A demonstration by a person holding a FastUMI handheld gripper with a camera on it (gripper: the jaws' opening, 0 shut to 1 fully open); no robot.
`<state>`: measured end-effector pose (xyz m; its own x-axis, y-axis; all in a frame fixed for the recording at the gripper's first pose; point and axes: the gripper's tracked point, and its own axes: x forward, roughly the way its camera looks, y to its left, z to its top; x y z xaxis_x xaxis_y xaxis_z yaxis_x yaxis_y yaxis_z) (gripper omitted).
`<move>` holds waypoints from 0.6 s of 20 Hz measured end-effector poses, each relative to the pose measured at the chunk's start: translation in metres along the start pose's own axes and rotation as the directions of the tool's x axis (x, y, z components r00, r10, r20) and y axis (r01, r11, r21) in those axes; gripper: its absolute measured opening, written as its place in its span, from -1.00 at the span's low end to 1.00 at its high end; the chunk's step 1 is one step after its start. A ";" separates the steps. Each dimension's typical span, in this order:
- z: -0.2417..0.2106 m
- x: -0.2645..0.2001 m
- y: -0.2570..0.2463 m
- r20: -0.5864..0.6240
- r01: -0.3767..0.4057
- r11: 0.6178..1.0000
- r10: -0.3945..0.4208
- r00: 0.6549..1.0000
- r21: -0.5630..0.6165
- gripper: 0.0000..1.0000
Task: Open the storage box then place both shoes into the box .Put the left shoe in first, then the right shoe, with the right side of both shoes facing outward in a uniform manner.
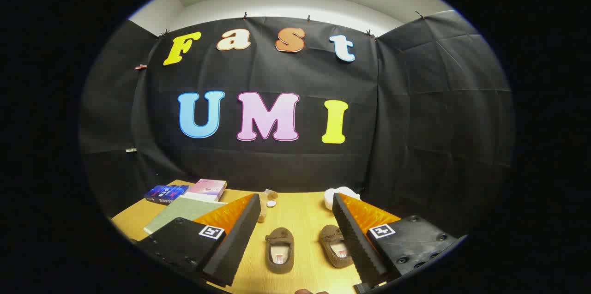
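My gripper (295, 220) hovers level above the wooden table (304, 213), pointing toward the booth wall, its fingers spread wide and grasping nothing. Between the fingers lie two brown slippers, toes toward 12 o'clock: one slipper (280, 249) near the middle of the gap, the other slipper (336, 246) just beside, and partly hidden by, the finger at 3 o'clock. At 10 o'clock lie a green folder (177, 211), a pink book (208, 189) and a blue book (165, 192). A white object (339, 194) sits at 1 o'clock.
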<state>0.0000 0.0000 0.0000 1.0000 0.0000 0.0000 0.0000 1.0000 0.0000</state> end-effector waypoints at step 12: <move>-0.013 0.005 0.009 -0.038 0.001 1.000 -0.001 0.999 0.014 0.95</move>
<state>0.0054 0.0094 -0.0133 0.9993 -0.0008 -0.0382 0.0013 0.9999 0.0142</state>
